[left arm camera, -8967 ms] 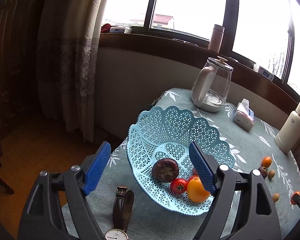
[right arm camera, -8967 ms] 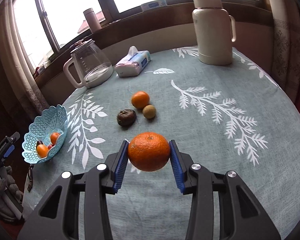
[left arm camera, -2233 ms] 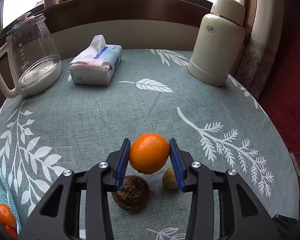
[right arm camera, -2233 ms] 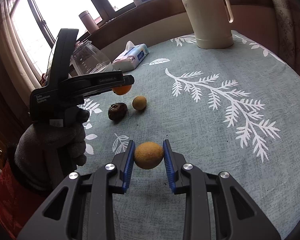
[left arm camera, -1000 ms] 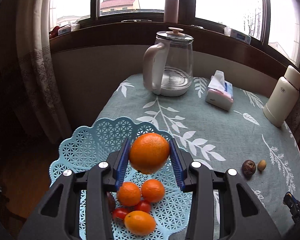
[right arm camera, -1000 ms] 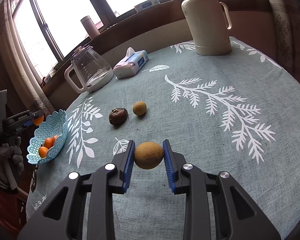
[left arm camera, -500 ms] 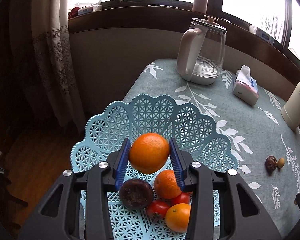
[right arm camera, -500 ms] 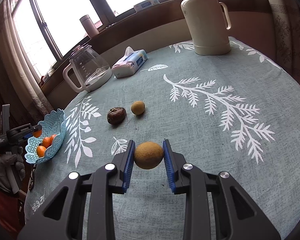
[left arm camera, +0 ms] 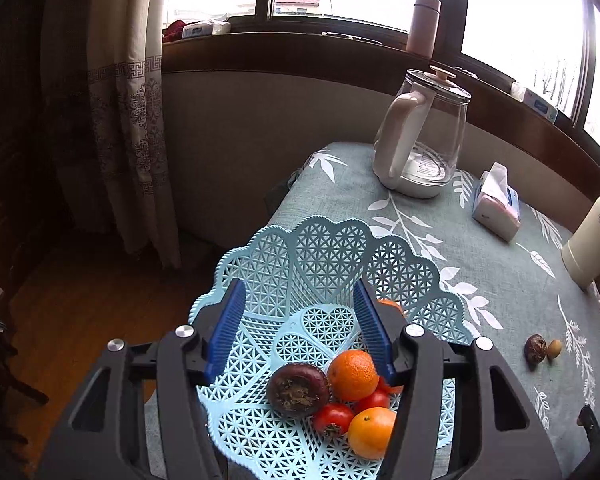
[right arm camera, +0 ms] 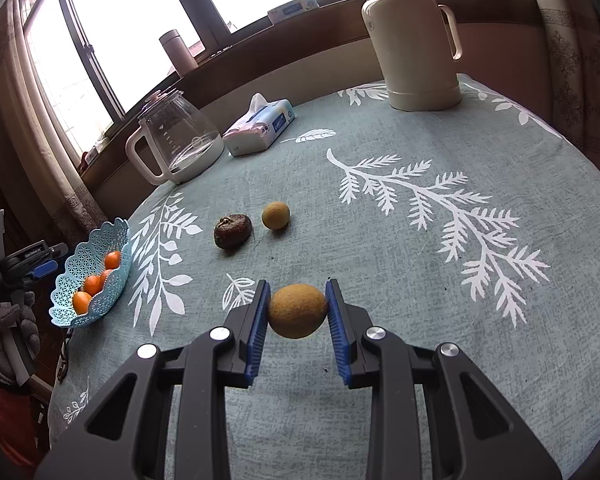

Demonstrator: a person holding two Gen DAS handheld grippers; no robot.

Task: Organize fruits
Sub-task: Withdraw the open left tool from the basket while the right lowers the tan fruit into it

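— What are you seeing on the table (right arm camera: pixel 480 280)?

— I'm looking at a teal cloth with white leaves. The cream thermos (right arm camera: pixel 414 40) is standing at the back; the logo on it is too small for me to read. Next come the glass kettle (right arm camera: pixel 172 144) and the tissue pack (right arm camera: pixel 260 128), whose print is also unreadable.

— And the fruit?

— The blue lattice basket (left arm camera: pixel 332 248) is sitting at the table's edge, holding oranges (left arm camera: pixel 352 374), tomatoes (left arm camera: pixel 334 418) and a dark mangosteen (left arm camera: pixel 298 388). My left gripper (left arm camera: pixel 300 320) is hanging over it, jaws apart and empty. My right gripper (right arm camera: pixel 298 310) is clamping a brownish-yellow fruit (right arm camera: pixel 297 311) above the cloth.
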